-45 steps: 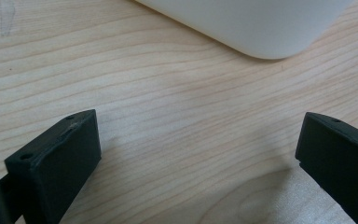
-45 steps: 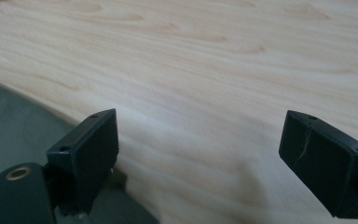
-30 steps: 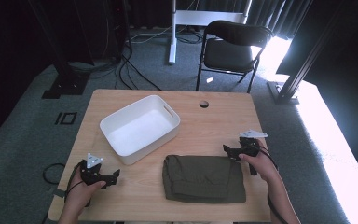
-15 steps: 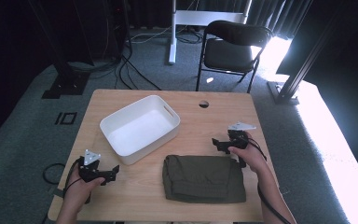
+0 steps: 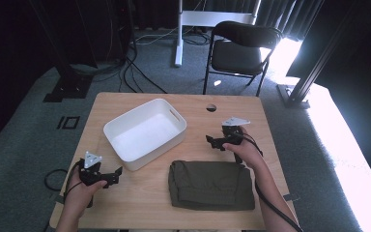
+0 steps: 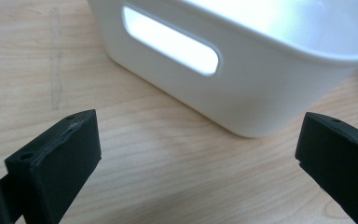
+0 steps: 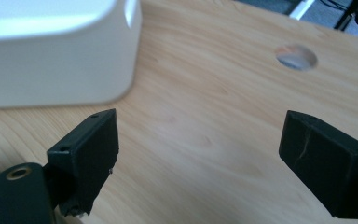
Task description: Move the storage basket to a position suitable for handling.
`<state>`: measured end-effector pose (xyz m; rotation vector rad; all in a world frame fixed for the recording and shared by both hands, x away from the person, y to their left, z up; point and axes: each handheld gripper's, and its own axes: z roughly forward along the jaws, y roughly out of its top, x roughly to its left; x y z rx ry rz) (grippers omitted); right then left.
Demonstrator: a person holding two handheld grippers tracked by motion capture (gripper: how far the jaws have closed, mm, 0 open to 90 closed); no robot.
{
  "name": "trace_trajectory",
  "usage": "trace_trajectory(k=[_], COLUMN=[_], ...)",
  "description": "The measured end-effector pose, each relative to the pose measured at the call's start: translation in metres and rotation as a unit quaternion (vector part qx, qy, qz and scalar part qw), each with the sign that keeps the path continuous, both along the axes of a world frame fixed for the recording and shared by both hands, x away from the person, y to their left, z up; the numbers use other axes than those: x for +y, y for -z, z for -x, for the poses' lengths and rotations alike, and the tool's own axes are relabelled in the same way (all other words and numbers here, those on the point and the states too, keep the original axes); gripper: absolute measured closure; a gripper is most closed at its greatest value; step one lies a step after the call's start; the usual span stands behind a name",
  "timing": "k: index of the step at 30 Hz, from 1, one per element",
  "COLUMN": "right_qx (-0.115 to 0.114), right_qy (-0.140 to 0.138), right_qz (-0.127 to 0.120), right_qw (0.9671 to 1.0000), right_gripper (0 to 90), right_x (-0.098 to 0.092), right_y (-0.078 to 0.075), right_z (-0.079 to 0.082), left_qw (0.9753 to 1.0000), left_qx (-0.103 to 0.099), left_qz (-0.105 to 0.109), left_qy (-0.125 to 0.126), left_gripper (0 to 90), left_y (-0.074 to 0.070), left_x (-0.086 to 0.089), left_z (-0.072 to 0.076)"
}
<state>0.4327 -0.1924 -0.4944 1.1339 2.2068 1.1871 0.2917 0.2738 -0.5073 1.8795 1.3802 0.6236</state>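
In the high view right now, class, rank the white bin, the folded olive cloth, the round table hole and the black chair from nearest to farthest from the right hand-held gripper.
1. Folded olive cloth: just below the right hand-held gripper, toward the person.
2. Round table hole: just beyond it; nearly as close.
3. White bin: to its left.
4. Black chair: on the floor past the table's far edge.

The left gripper points along a light wooden table, its two black blocky fingers spread wide apart with nothing between them. Just ahead stands a white plastic rectangular bin, seen from its end wall, where an oblong handle slot glows bright. The bin's rounded corner sits near the right finger.
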Motion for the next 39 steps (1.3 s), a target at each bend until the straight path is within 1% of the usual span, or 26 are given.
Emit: trace_trajectory(k=[1, 2, 3, 4, 5, 6, 7, 8, 9, 12, 13, 16, 17, 18, 19, 20, 21, 22, 23, 28, 30, 32, 34, 36, 38, 39], right_qx=[-0.004, -0.004, -0.008, -0.008, -0.011, -0.011, -0.013, -0.013, -0.010, -0.010, -0.011, -0.011, -0.011, -0.013, -0.013, -0.013, -0.015, -0.015, -0.013, -0.016, -0.021, -0.023, -0.027, -0.032, -0.036, -0.031], right_qy=[-0.007, -0.007, -0.014, -0.014, -0.019, -0.019, -0.022, -0.022, -0.027, -0.031, -0.033, -0.037, -0.037, -0.039, -0.041, -0.041, -0.042, -0.042, -0.043, -0.039, -0.038, -0.035, -0.037, -0.037, -0.037, -0.039], right_qz=[0.002, 0.002, 0.002, 0.002, 0.001, 0.001, -0.002, -0.002, -0.007, -0.005, -0.007, -0.008, -0.009, -0.010, -0.013, -0.013, -0.012, -0.012, -0.013, -0.005, 0.002, 0.006, 0.012, 0.019, 0.033, 0.040], right_qw=[1.0000, 1.0000, 0.9999, 0.9999, 0.9998, 0.9998, 0.9997, 0.9997, 0.9996, 0.9995, 0.9994, 0.9992, 0.9992, 0.9991, 0.9990, 0.9990, 0.9989, 0.9989, 0.9989, 0.9991, 0.9991, 0.9991, 0.9989, 0.9986, 0.9981, 0.9980], right_gripper=[11.7, 11.7, 11.7, 11.7, 11.7, 11.7, 11.8, 11.8, 11.8, 11.8, 11.8, 11.8, 11.8, 11.8, 11.8, 11.8, 11.8, 11.8, 11.8, 11.8, 13.2, 13.3, 13.6, 16.5, 25.3, 30.4], right_x=[0.008, 0.008, 0.016, 0.016, 0.023, 0.023, 0.031, 0.031, 0.037, 0.044, 0.050, 0.057, 0.059, 0.064, 0.070, 0.070, 0.076, 0.076, 0.081, 0.092, 0.095, 0.099, 0.102, 0.105, 0.107, 0.107], right_y=[-0.004, -0.004, -0.008, -0.008, -0.011, -0.011, -0.014, -0.014, -0.015, -0.016, -0.017, -0.018, -0.019, -0.019, -0.020, -0.020, -0.020, -0.020, -0.020, -0.019, -0.018, -0.018, -0.017, -0.015, -0.014, -0.013], right_z=[-0.003, -0.003, -0.006, -0.006, -0.009, -0.009, -0.012, -0.012, -0.016, -0.018, -0.021, -0.024, -0.025, -0.027, -0.030, -0.030, -0.033, -0.033, -0.036, -0.043, -0.046, -0.049, -0.050, -0.052, -0.052, -0.053], left_qw=[1.0000, 1.0000, 0.9999, 0.9999, 0.9999, 0.9999, 0.9999, 0.9999, 0.9998, 0.9998, 0.9999, 0.9998, 0.9997, 0.9996, 0.9995, 0.9995, 0.9992, 0.9992, 0.9988, 0.9987, 0.9983, 0.9983, 0.9980, 0.9978, 0.9977, 0.9978], left_qx=[-0.003, -0.003, -0.007, -0.007, -0.009, -0.009, -0.014, -0.014, -0.017, -0.018, -0.014, -0.013, -0.016, -0.019, -0.025, -0.025, -0.029, -0.029, -0.033, -0.038, -0.041, -0.045, -0.045, -0.046, -0.047, -0.045], left_qz=[0.006, 0.006, 0.007, 0.007, 0.007, 0.007, 0.004, 0.004, 0.006, 0.010, 0.003, 0.001, 0.011, 0.014, 0.020, 0.020, 0.028, 0.028, 0.035, 0.032, 0.037, 0.029, 0.034, 0.035, 0.034, 0.034], left_qy=[-0.001, -0.001, -0.001, -0.001, 0.000, 0.000, -0.004, -0.004, -0.001, 0.002, 0.009, 0.015, 0.015, 0.015, 0.010, 0.010, 0.004, 0.004, -0.002, -0.012, -0.018, -0.026, -0.028, -0.031, -0.035, -0.036], left_gripper=[1.3, 1.3, 1.3, 1.3, 1.3, 1.3, 1.3, 1.3, 1.3, 1.2, 1.2, 1.3, 1.3, 2.1, 6.0, 6.0, 6.0, 6.0, 6.0, 6.0, 6.0, 6.1, 6.0, 6.1, 8.3, 8.4], left_y=[-0.003, -0.003, -0.006, -0.006, -0.008, -0.008, -0.009, -0.009, -0.010, -0.011, -0.012, -0.014, -0.017, -0.019, -0.022, -0.022, -0.025, -0.025, -0.026, -0.025, -0.025, -0.024, -0.024, -0.023, -0.022, -0.022], left_x=[0.000, 0.000, -0.001, -0.001, -0.002, -0.002, -0.004, -0.004, -0.007, -0.010, -0.012, -0.012, -0.012, -0.012, -0.010, -0.010, -0.010, -0.010, -0.010, -0.012, -0.012, -0.013, -0.013, -0.014, -0.015, -0.016], left_z=[-0.001, -0.001, -0.001, -0.001, -0.002, -0.002, -0.004, -0.004, -0.006, -0.007, -0.009, -0.008, -0.008, -0.007, -0.006, -0.006, -0.007, -0.007, -0.008, -0.012, -0.014, -0.014, -0.015, -0.017, -0.018, -0.018])
